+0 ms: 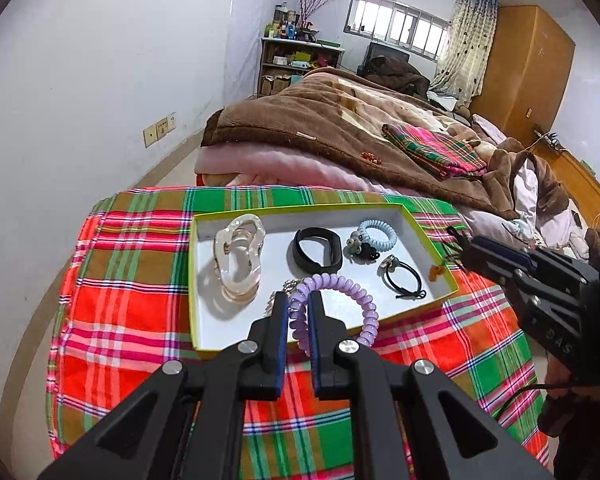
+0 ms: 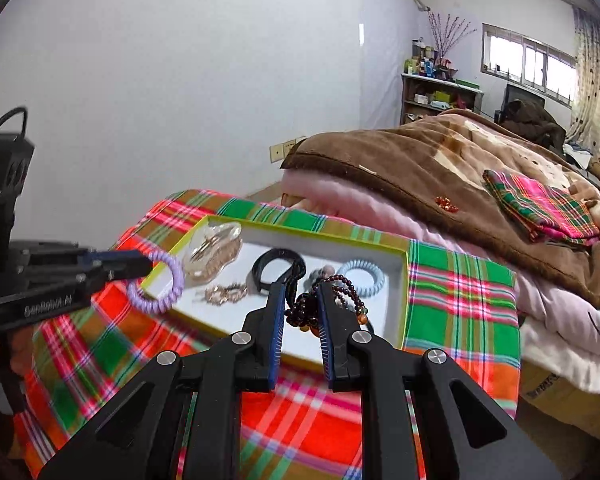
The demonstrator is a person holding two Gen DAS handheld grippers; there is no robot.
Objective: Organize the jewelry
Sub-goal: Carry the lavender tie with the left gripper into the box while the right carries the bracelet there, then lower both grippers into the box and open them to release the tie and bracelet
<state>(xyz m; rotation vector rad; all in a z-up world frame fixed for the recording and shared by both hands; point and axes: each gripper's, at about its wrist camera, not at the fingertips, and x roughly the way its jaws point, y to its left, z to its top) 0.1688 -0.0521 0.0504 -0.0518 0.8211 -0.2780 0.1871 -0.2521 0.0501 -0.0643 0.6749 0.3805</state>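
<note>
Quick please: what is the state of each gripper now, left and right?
Left gripper: shut on the purple spiral hair tie, lifted over the tray.
Right gripper: shut on the dark bead bracelet, also above the tray.

Hair ties [image 1: 380, 236] in tray [image 1: 204, 344]

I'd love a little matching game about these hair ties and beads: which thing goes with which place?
Things:
1. purple spiral hair tie
2. dark red bead bracelet
3. pale blue spiral hair tie
4. small red trinket

Places:
A. lying in the white tray
B. pinched in the left gripper
C. on the brown blanket
D. clamped in the right gripper

Pairs: 1-B, 2-D, 3-A, 4-C
</note>
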